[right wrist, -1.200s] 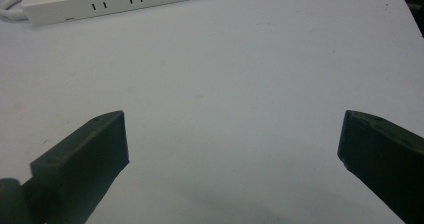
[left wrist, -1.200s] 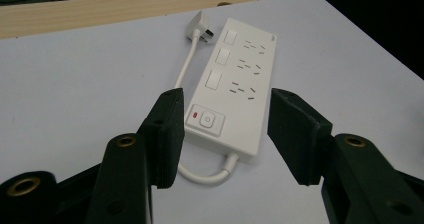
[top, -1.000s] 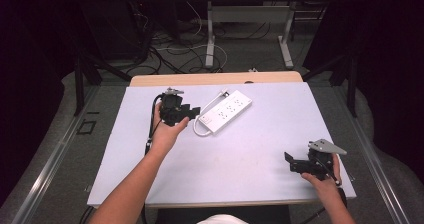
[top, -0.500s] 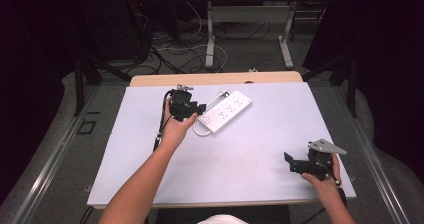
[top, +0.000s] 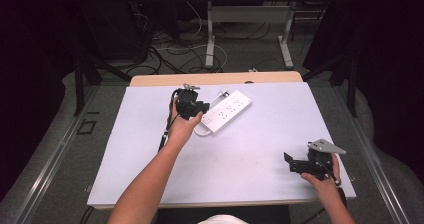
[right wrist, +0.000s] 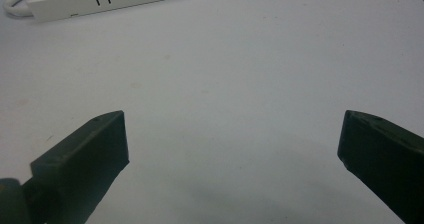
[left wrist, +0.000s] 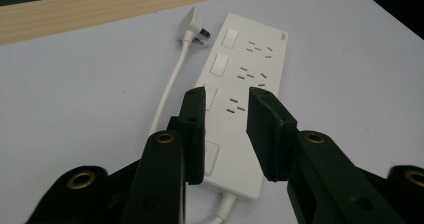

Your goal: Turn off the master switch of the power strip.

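- While hovering over the near end of the power strip (left wrist: 243,99), left gripper (top: 196,107) sits at the far-left part of the table (top: 260,149); jaws narrowed, have just been closing, pads not pressing on anything, strip body seen beneath and between them in the left gripper view.
- Table: pale lavender top, wooden edge strip along the far side.
- Power strip: white, lying flat at the far centre of the table, angled, three socket groups with a rocker switch beside each; small embossed mark at the far corner, too small to read.
- Right gripper (top: 300,165): near-right corner of the table, well apart from the strip, jaws spread wide and released, bare tabletop between them in the right gripper view.
- Cord (left wrist: 167,96): white, leaves the strip's near end, loops back along its side.
- Plug (left wrist: 194,24): white, lying on the table just beside the strip's far end, near the wooden edge.
- No readable brand or label anywhere; no containers.
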### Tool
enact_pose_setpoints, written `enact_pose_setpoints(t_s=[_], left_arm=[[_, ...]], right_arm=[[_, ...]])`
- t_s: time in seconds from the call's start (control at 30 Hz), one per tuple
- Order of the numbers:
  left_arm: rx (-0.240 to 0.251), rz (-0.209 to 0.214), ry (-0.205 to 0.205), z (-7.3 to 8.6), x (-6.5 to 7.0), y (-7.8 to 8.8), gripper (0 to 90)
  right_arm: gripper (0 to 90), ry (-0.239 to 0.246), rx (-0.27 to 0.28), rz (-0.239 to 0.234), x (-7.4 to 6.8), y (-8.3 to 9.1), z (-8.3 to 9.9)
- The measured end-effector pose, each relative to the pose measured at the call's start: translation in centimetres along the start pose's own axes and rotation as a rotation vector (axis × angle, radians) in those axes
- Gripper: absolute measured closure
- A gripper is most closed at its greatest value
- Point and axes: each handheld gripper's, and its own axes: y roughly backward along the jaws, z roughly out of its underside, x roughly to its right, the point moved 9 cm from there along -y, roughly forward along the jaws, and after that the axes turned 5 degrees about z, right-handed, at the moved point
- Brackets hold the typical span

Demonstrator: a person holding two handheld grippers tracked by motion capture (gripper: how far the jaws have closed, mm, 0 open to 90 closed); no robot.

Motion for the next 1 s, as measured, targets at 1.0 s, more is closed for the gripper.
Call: enact_pose_setpoints(t_s=[1.0], left_arm=[[-0.119,-0.057,0.015,2.1,-1.6,-4.2,90.0]], right_arm=[[0.0,-0.007,-0.008,-0.003,0.0,-0.2,0.2]])
